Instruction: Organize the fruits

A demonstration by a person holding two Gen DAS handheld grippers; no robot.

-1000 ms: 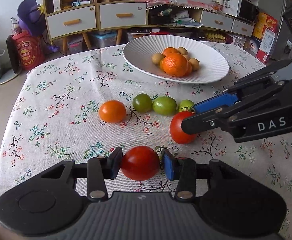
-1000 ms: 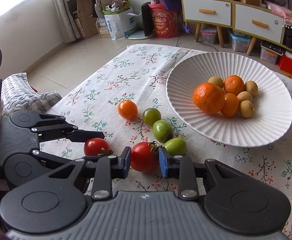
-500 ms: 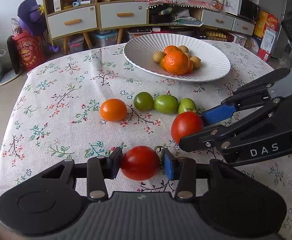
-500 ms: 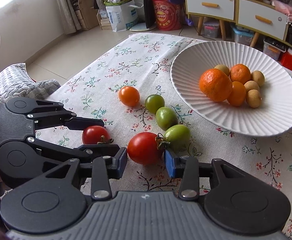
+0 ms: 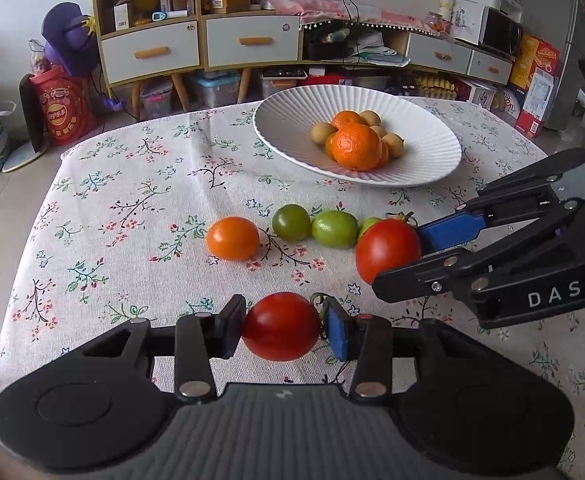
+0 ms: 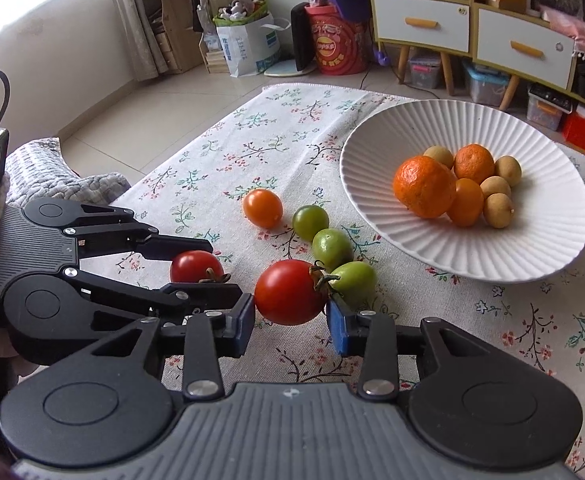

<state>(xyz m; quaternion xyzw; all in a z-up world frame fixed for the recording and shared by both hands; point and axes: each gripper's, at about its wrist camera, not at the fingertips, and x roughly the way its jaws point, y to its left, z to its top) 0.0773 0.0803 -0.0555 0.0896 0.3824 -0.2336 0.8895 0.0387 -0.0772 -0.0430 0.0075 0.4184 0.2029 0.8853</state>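
The left gripper (image 5: 282,326) is clamping a small red tomato (image 5: 281,326) between its pads, jaws narrowly apart and pressing both sides, low over the floral tablecloth (image 5: 132,208). The right gripper (image 6: 288,314) is closing its jaws around a larger red tomato (image 6: 289,292); the pads are flanking it closely, but whether both are pressing cannot be told.

The right wrist view is showing what the left cannot: all of the third green tomato (image 6: 354,280), touching the larger red one's stem side, and a grey quilted cushion (image 6: 44,172) beyond the table edge. The left wrist view is showing the right gripper from the side, with the larger tomato (image 5: 387,249) hiding most of that green one.

Compared with a second ago, the larger red tomato is standing farther forward, beside the row of green tomatoes, and the right jaws are sitting wider around it than then. The left gripper and its tomato are unchanged.

The white ribbed plate (image 6: 372,152) is holding a big mandarin (image 6: 424,186), two smaller orange fruits and several tan longans (image 6: 498,210). An orange tomato (image 5: 233,238) and two further green tomatoes (image 5: 334,229) are lying on the cloth.
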